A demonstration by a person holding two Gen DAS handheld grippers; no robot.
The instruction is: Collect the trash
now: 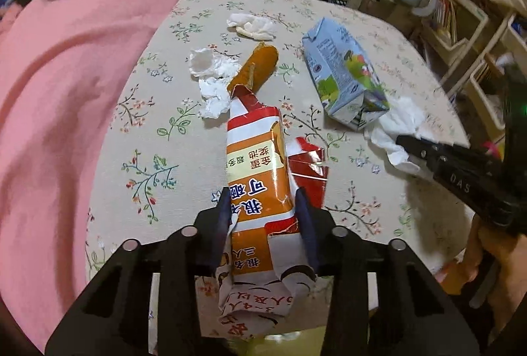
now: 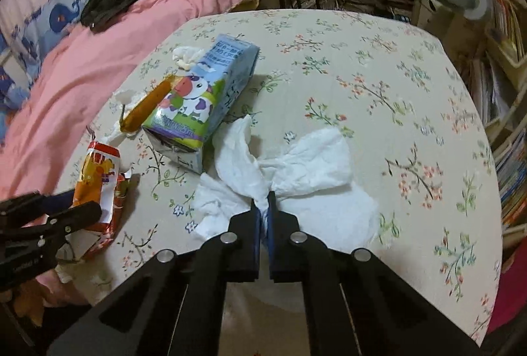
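An orange-and-red torn foil snack wrapper [image 1: 257, 191] was clamped by the left hand-held gripper [image 1: 263, 217]; a crumpled white tissue [image 2: 296, 165] was pinched by the right hand-held gripper [image 2: 262, 207].

12 o'clock, in my left gripper [image 1: 263, 207]: orange snack wrapper [image 1: 255, 178], Chinese print upside down to me, "金垂", "可砸" about legible, lower lines too crumpled | 3 o'clock: "DAS" on my right gripper [image 1: 461, 186] body | milk carton [image 2: 204, 92]: cow picture, small print too blurred to read
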